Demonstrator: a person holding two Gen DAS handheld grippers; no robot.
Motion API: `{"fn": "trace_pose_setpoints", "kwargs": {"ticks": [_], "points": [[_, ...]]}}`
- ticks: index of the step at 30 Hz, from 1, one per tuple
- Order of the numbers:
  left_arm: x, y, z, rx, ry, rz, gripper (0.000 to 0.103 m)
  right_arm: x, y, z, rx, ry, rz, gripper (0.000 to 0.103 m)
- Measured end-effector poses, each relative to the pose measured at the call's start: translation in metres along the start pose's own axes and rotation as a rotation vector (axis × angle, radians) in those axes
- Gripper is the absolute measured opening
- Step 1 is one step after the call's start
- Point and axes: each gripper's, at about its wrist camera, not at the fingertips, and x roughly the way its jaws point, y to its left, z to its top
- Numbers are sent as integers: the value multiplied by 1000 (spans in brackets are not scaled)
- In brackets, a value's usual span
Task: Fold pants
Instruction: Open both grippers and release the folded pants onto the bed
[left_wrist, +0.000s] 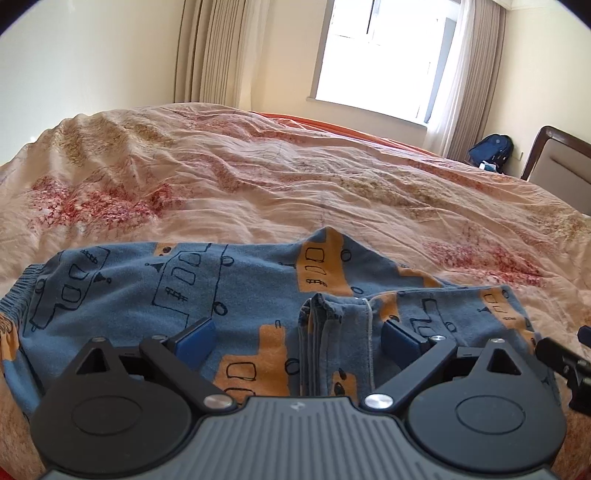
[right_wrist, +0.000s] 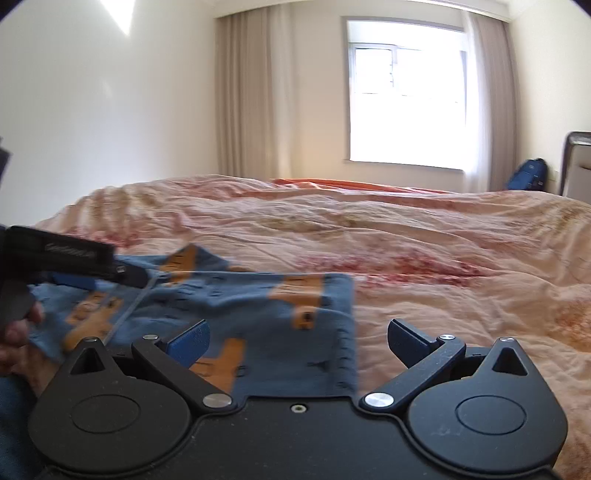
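Blue child's pants (left_wrist: 236, 291) with orange and line-drawn vehicles lie partly folded on the bed. The elastic waistband (left_wrist: 18, 291) is at the left, and the leg cuffs (left_wrist: 332, 332) lie folded back over the middle. My left gripper (left_wrist: 297, 341) is open, low over the cloth, its blue pads either side of the cuffs. In the right wrist view the pants (right_wrist: 258, 306) lie ahead and left. My right gripper (right_wrist: 297, 341) is open over the right edge of the folded cloth. The left gripper (right_wrist: 70, 258) shows at the far left of that view.
The bed is covered with a wrinkled pink floral quilt (left_wrist: 295, 177). A window (left_wrist: 380, 55) with curtains is behind. A blue backpack (left_wrist: 491, 147) sits on the floor by a padded headboard (left_wrist: 561, 166) at the right.
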Motion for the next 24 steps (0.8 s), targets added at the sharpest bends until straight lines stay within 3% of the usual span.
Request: {"fn": "trace_pose_setpoints", "kwargs": {"ticks": [4, 9, 15, 18, 24], "points": [[8, 2, -2, 10, -4, 19, 101, 31, -20, 7, 17, 29, -56, 102], [13, 3, -5, 35, -10, 23, 103, 69, -23, -1, -60, 101, -114, 102], [0, 3, 0, 11, -94, 34, 102, 57, -26, -7, -58, 35, -126, 102], [12, 7, 0, 18, -39, 79, 103, 47, -27, -10, -50, 37, -137, 103], [3, 11, -3, 4, -56, 82, 102, 26, -30, -28, -18, 63, -167, 103]]}}
